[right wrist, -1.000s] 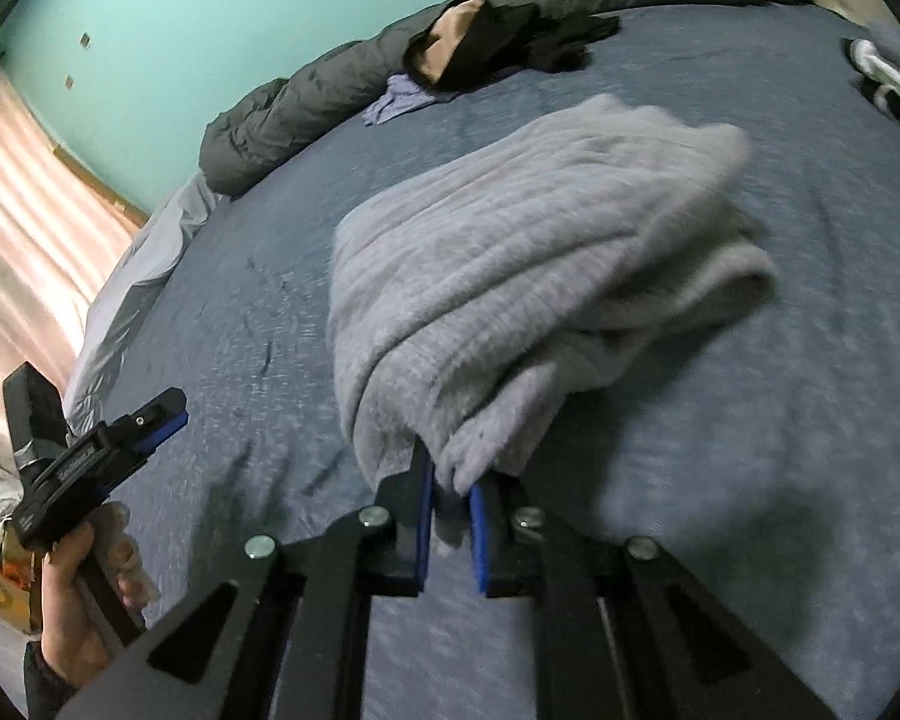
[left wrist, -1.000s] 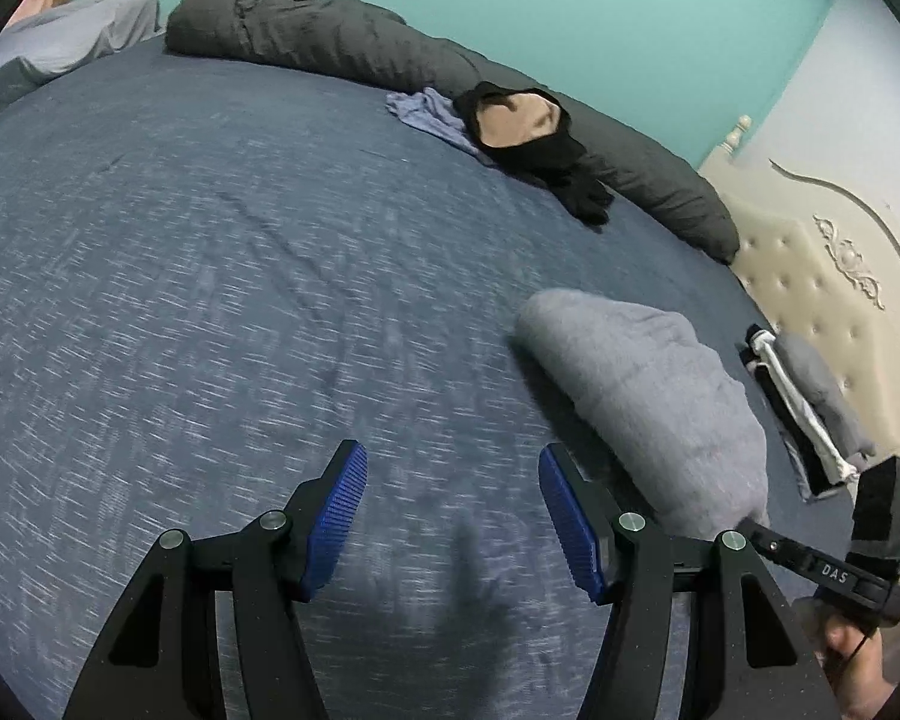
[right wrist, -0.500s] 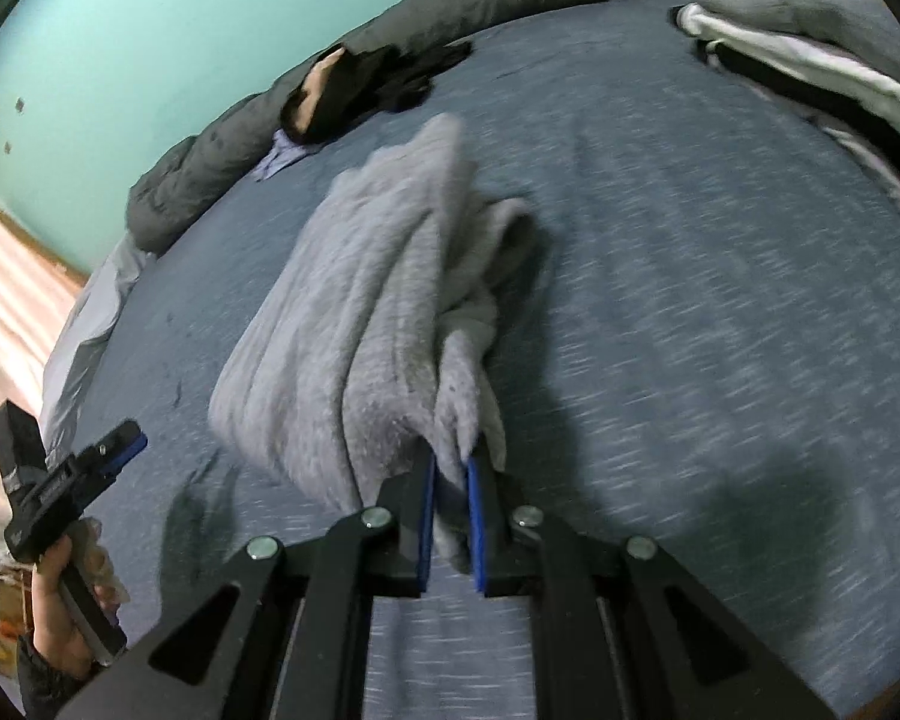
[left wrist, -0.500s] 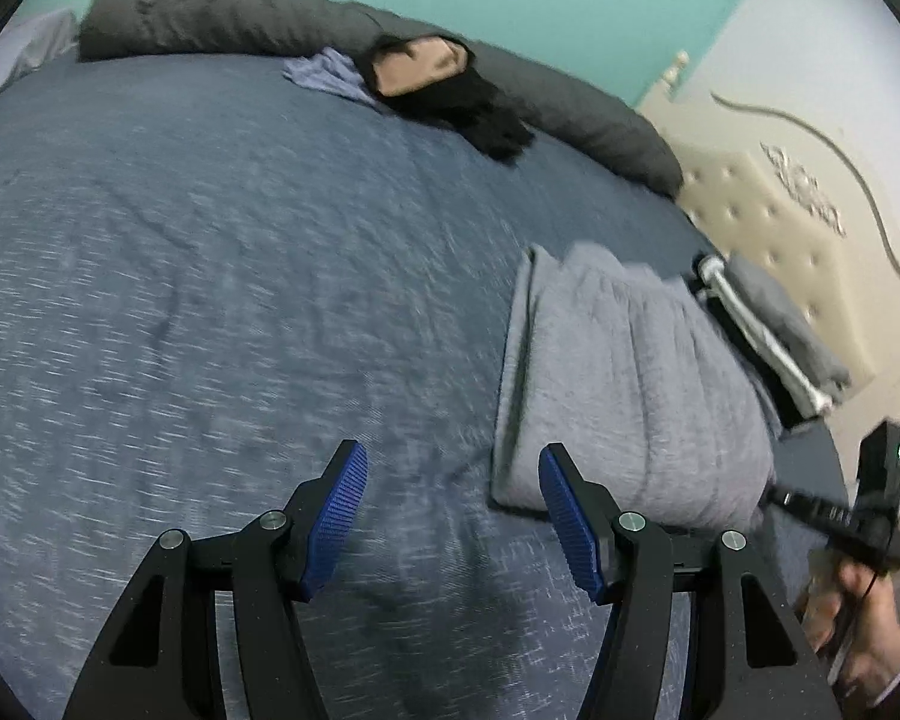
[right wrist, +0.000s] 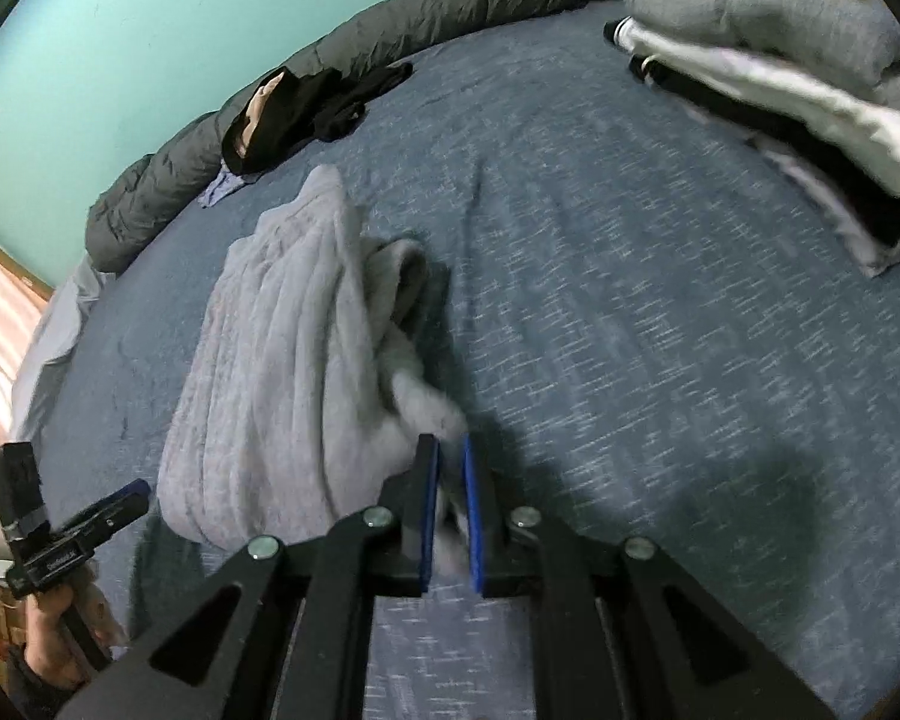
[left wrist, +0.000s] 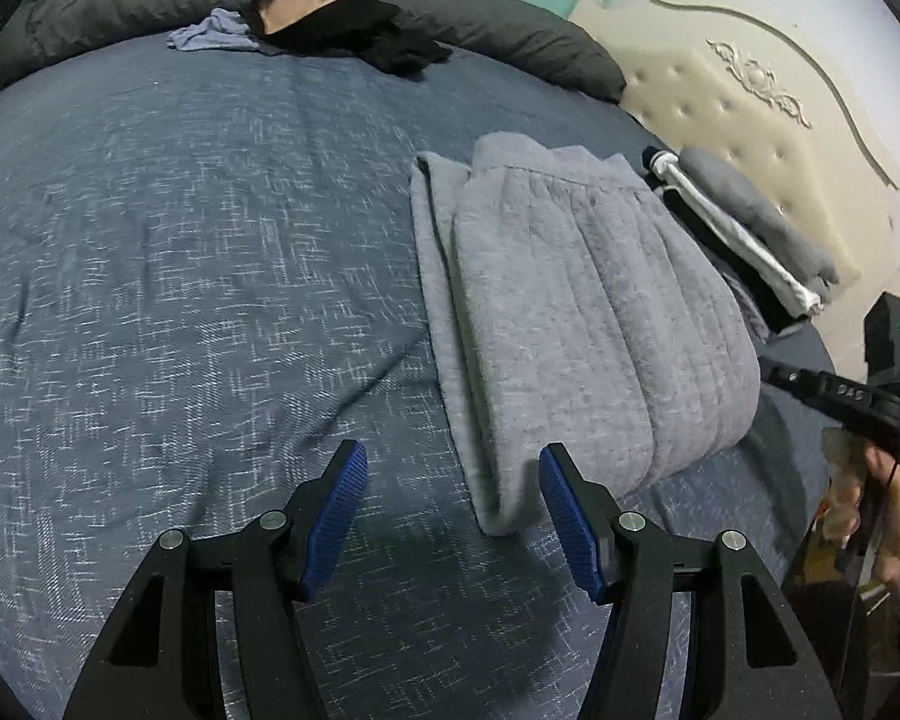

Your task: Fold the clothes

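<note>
Grey fleece garment (left wrist: pixel 576 312) folded into a thick bundle, lying on the blue bedspread (left wrist: pixel 180 252) at about 3 o'clock of centre in the left wrist view. Right gripper (right wrist: pixel 447 492) clenched on a corner of that fabric; pinch plain in the right wrist view. Left gripper (left wrist: pixel 453 516) released, jaws wide, nothing between the pads, poised just at the bundle's near end, at 6 o'clock.

Done, by the look of it: folding of this piece, plus a stack of folded clothes (left wrist: pixel 744 234) by the headboard at 3 o'clock.

Left: setting the bundle on or beside that stack, then the dark garments (left wrist: pixel 354 24) and a small lilac item (left wrist: pixel 216 36) heaped unfolded at 12 o'clock against the grey bolster (left wrist: pixel 510 30). Roughly past halfway, judging by the piles.
</note>
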{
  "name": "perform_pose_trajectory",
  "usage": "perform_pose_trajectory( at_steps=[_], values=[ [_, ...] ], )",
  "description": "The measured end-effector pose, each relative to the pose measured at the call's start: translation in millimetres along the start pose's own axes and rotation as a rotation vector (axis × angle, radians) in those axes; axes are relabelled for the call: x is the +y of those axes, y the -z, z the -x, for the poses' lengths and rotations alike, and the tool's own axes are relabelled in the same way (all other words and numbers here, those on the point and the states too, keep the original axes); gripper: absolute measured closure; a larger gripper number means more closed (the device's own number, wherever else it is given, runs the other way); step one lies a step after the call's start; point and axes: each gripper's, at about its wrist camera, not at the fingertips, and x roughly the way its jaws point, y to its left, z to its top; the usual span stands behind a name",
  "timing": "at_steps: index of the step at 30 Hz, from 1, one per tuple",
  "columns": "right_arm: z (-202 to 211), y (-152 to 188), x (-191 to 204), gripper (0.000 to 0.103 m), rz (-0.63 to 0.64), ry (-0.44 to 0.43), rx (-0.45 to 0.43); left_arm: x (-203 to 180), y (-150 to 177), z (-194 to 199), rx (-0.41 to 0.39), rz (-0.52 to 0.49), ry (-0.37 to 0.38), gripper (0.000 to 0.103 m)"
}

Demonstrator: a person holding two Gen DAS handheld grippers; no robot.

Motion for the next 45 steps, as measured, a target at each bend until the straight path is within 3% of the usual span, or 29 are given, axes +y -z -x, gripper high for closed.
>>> perform_pose_trajectory(
  at_steps=[2,3,5,16,19,20,24,26,33,35,38,43,45],
  values=[
    [5.2,3.0,3.5,0.085,0.046,-0.006,-0.009,0.3,-0.7,-3.0,0.011,0.000,0.011,0.039],
    [6.0,5.5,6.4,0.069,0.075,-0.009,-0.001,0.3,-0.5,-4.5,0.017,0.002,0.020,0.039],
    [7.5,10.4,12.2,0.050,0.134,-0.017,0.015,-0.4,1.3,-6.0,0.031,-0.004,0.026,0.039],
    [-19.9,26.7,27.7,0.050,0.256,0.013,0.115,-13.6,18.0,-16.9,0.069,-0.060,0.015,0.039],
    [-27.3,27.9,32.7,0.051,0.278,0.023,0.133,-17.4,20.1,-25.7,0.081,-0.073,0.016,0.042],
    [-29.3,28.2,32.3,0.057,0.278,0.015,0.138,-19.5,20.5,-27.7,0.080,-0.082,0.014,0.046],
    [-33.3,29.7,37.6,0.087,0.316,0.010,0.139,-28.4,21.2,-33.3,0.068,-0.107,0.027,0.083],
    [-32.4,30.0,43.8,0.093,0.356,0.037,0.126,-35.0,20.3,-30.5,0.056,-0.152,-0.003,0.090],
    [-23.0,18.0,31.1,0.100,0.332,0.069,0.085,-21.1,13.9,-16.4,0.002,-0.104,0.005,0.097],
    [-18.2,16.2,24.9,0.103,0.323,0.146,0.049,-20.5,14.0,-15.4,-0.006,-0.105,-0.040,0.098],
    [-13.0,11.9,3.2,0.103,0.227,0.123,0.042,-13.0,14.1,-14.8,-0.007,-0.042,0.006,0.098],
    [-8.1,18.3,12.7,0.103,0.233,0.028,0.065,-29.5,17.7,-17.7,0.006,-0.113,-0.021,0.098],
    [-8.6,22.2,23.5,0.096,0.256,-0.012,0.083,-27.1,19.2,-17.1,0.008,-0.098,-0.011,0.098]
  ],
)
